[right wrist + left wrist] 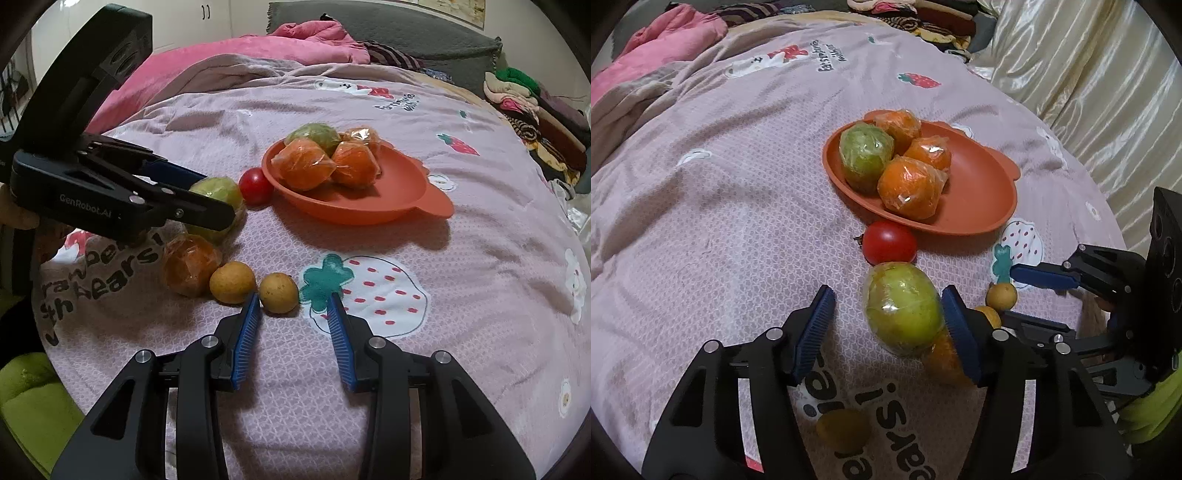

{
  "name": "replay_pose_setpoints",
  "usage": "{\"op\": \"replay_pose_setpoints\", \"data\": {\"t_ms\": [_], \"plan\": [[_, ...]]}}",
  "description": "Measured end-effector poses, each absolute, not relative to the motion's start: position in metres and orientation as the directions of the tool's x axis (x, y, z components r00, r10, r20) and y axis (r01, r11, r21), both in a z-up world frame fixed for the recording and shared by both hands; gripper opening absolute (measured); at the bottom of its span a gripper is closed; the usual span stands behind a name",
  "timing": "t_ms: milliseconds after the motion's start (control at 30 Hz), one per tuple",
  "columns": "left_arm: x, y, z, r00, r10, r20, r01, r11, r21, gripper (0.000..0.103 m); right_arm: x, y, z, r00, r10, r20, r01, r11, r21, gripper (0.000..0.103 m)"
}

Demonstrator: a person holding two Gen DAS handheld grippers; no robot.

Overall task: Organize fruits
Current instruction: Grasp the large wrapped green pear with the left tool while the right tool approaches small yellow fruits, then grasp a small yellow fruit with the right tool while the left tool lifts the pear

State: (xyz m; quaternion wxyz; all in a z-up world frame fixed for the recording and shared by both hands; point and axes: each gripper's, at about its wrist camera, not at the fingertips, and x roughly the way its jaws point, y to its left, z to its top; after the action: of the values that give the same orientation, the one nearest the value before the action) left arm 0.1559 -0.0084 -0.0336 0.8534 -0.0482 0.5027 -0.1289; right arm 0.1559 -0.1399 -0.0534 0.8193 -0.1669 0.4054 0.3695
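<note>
An orange plate [979,192] [406,199] on the bed holds three wrapped oranges [910,186] and a wrapped green fruit [864,157]. My left gripper [886,306] is open around another wrapped green fruit [903,306] [218,192], its right pad touching it. A red tomato [889,242] [255,185] lies just beyond. A wrapped orange [190,264] and two small yellow fruits [232,282] [279,292] lie beside it. My right gripper [293,301] is open, its left fingertip beside the right yellow fruit.
The pink printed bedspread [443,258] covers the bed. A third yellow fruit [844,430] lies under the left gripper. Pink bedding [258,48] and piled clothes [535,110] lie at the far edge. A satin curtain [1089,74] hangs on one side.
</note>
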Motion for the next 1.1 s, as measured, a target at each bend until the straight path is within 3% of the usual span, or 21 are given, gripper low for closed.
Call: {"op": "replay_pose_setpoints", "data": {"t_ms": [233,633,733,767,1100], "plan": [[0.154,-0.008,-0.036,0.454,-0.275,-0.847,0.184,0.960,-0.213,0.049,0.162,-0.129,-0.054,0.375,0.490,-0.787,-0.775,0.632,0.025,0.021],[0.165,-0.014,-0.044,0.416,-0.262,-0.871,0.183,0.962,-0.202,0.050,0.163,-0.140,-0.051,0.360,0.535,-0.764,-0.757,0.646,0.096,0.021],[0.166,-0.015,-0.043,0.423,-0.259,-0.868,0.190,0.962,-0.195,0.043,0.161,-0.145,-0.049,0.362,0.540,-0.760,-0.745,0.657,0.113,0.021],[0.166,-0.013,-0.043,0.429,-0.263,-0.864,0.188,0.962,-0.199,0.036,0.161,-0.147,-0.048,0.363,0.542,-0.758,-0.742,0.660,0.116,0.021],[0.154,-0.009,-0.023,0.474,-0.300,-0.828,0.194,0.953,-0.234,0.036,0.161,-0.163,-0.029,0.399,0.562,-0.725,-0.718,0.683,0.135,0.021]]}}
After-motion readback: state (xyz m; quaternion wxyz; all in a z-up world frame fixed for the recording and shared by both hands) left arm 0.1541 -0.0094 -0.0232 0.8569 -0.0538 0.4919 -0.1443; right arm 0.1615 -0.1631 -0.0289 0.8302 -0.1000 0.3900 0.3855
